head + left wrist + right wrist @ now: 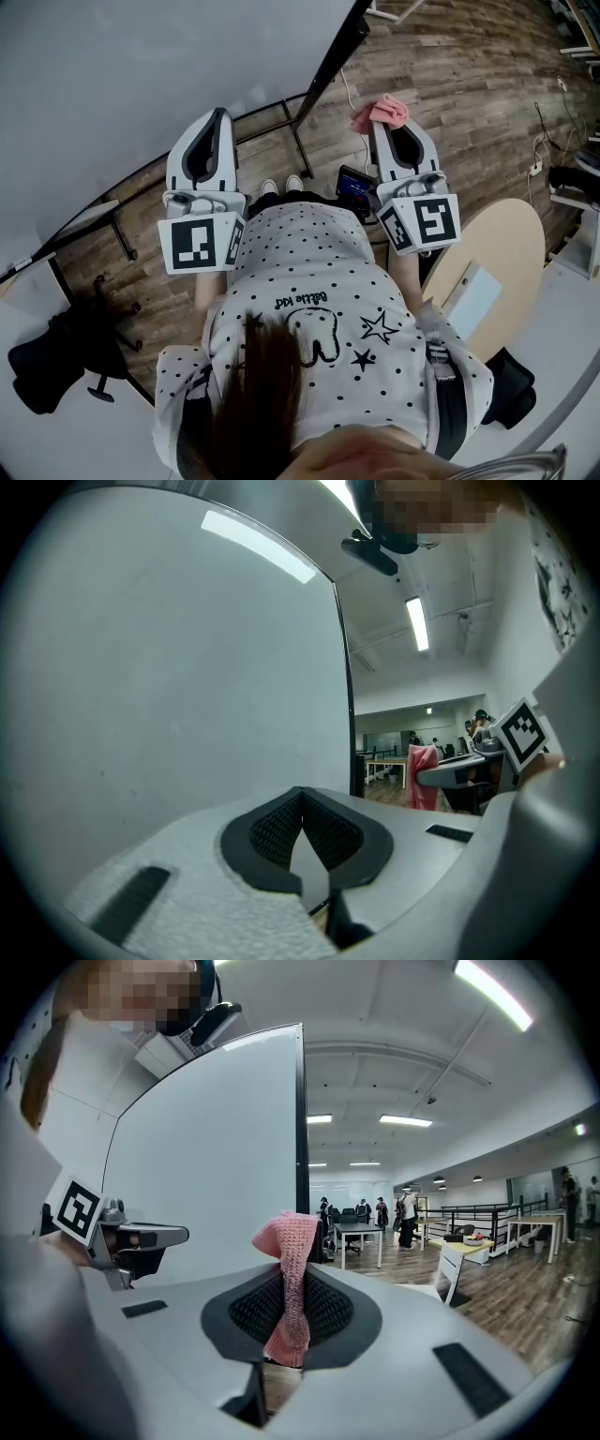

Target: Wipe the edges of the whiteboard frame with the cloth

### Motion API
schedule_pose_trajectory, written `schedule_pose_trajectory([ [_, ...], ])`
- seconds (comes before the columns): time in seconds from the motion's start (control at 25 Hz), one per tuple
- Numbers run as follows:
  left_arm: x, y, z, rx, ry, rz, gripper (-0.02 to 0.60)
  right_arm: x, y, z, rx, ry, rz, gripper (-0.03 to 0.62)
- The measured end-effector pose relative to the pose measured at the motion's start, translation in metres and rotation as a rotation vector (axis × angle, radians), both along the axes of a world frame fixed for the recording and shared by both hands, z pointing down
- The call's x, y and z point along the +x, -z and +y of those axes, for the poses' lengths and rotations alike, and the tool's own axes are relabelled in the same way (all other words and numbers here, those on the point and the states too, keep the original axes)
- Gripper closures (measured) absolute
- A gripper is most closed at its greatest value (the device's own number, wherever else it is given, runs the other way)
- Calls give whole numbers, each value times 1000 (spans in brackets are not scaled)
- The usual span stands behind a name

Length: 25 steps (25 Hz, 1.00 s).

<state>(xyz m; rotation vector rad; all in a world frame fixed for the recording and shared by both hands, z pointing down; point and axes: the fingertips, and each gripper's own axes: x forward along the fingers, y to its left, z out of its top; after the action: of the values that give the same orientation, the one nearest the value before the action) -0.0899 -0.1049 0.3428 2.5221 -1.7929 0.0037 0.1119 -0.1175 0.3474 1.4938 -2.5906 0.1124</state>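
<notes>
Pink cloth (pixel 381 112) is pinched in the right gripper (pixel 380 127), whose jaws are clamped on a vertical fold of it. In the right gripper view a bunched end stands up above the pads while the lower end hangs down into the gap between them, and how much more of it lies behind cannot be seen. From the head view the cloth sits just off the whiteboard's (pixel 141 75) black frame edge (pixel 330 62), to the side away from the white face and clear of it. The board's top and far side run out of the picture.

The left gripper (pixel 221 118) points at the white face near the same edge. Its jaws are together at the tips with nothing between them, and only a narrow wedge of light shows lower down. Whether its tips touch the board cannot be told from any view.

Both hands are hidden under the marker cubes. A round table (pixel 511 234) on the side away from the whiteboard is partly covered by the person's body.
</notes>
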Motion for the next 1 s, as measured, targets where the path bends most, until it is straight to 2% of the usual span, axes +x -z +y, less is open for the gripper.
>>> schedule_pose_trajectory([
  [1.0, -1, -2, 4, -4, -15, 1, 566, -17, 0, 2, 2, 34, -15, 560],
])
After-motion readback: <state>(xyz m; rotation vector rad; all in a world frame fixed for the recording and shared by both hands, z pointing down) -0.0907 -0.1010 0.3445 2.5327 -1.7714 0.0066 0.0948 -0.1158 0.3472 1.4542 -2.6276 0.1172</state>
